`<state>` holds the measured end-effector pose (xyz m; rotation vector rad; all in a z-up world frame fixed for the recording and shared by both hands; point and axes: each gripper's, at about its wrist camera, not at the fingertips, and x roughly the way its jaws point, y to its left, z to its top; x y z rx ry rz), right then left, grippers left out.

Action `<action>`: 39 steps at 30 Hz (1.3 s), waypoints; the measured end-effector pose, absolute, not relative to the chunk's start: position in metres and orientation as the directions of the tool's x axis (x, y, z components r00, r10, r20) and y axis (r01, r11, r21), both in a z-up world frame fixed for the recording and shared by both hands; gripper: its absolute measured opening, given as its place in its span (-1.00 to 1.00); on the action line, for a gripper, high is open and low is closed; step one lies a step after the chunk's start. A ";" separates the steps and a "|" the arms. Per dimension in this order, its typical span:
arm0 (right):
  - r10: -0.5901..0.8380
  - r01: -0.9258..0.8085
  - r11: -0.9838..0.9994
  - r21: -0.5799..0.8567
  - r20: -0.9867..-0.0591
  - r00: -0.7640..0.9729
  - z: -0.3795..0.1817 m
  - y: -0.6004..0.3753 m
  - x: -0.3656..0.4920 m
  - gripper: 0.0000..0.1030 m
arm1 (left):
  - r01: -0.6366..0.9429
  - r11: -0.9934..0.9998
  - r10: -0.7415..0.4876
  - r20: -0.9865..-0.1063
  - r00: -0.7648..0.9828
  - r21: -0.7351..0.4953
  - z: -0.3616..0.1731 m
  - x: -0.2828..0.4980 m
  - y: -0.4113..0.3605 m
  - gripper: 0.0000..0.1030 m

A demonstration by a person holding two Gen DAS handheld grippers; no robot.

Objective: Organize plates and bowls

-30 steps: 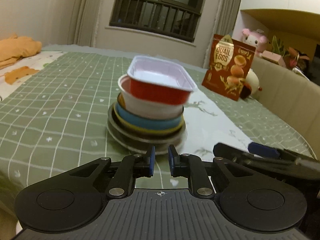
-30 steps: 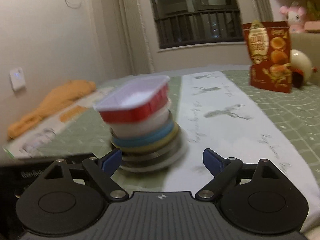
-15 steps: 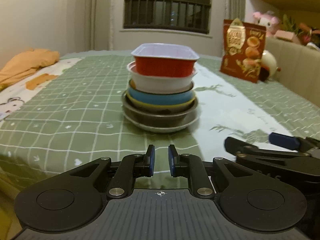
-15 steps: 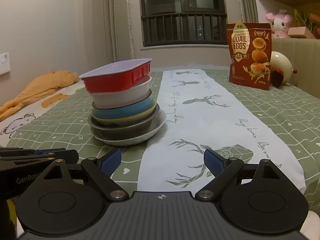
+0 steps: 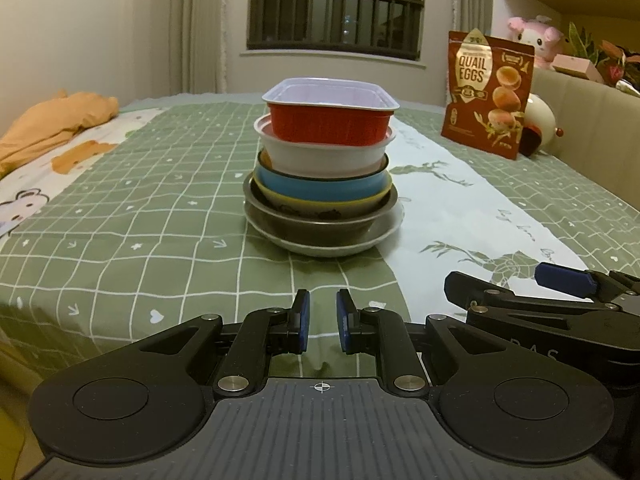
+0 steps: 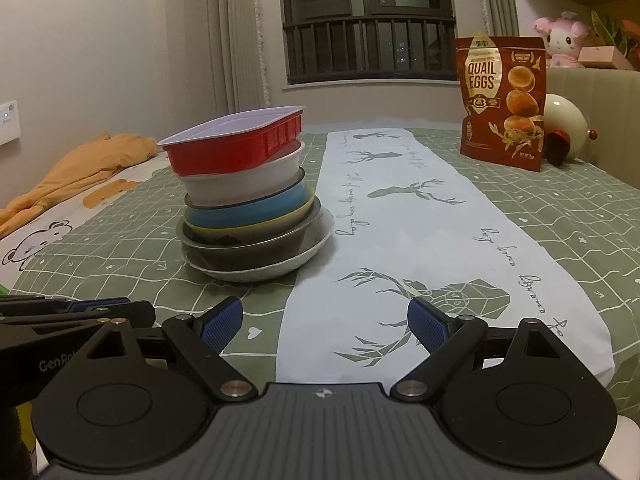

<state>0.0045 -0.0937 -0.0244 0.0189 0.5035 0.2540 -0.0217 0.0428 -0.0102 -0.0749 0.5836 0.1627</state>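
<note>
A stack of dishes stands on the green checked tablecloth: a red rectangular tray (image 5: 330,122) (image 6: 236,148) on top, then a white bowl (image 5: 324,156) (image 6: 244,184), a blue bowl (image 5: 320,188), a yellow one, a dark metal bowl (image 5: 320,228) and a pale plate (image 5: 384,232) (image 6: 316,250) at the bottom. My left gripper (image 5: 322,320) is near the table's front edge, short of the stack, jaws nearly closed and empty. My right gripper (image 6: 324,322) is wide open and empty, to the right of the stack. It also shows in the left wrist view (image 5: 560,280).
A red quail-egg bag (image 5: 486,94) (image 6: 502,100) stands at the back right beside a cream round toy (image 6: 566,124). A white deer-print runner (image 6: 420,216) crosses the table. Orange cloth (image 5: 56,124) lies at the far left. A cream sofa back (image 5: 592,136) borders the right.
Both grippers have drawn back from the stack and levelled out. The stack stands still and looks sharp now. The jaws have not changed.
</note>
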 end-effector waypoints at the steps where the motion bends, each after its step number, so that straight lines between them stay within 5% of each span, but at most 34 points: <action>1: 0.245 -0.235 0.969 0.080 -0.474 0.846 -0.024 -0.094 0.005 0.75 | -0.172 0.985 0.129 -0.551 0.824 -0.027 -0.010 -0.022 0.043 -0.66; 39: 0.249 -0.238 0.968 0.084 -0.473 0.845 -0.022 -0.096 0.004 0.75 | -0.168 0.985 0.118 -0.538 0.834 -0.044 -0.006 -0.024 0.043 -0.66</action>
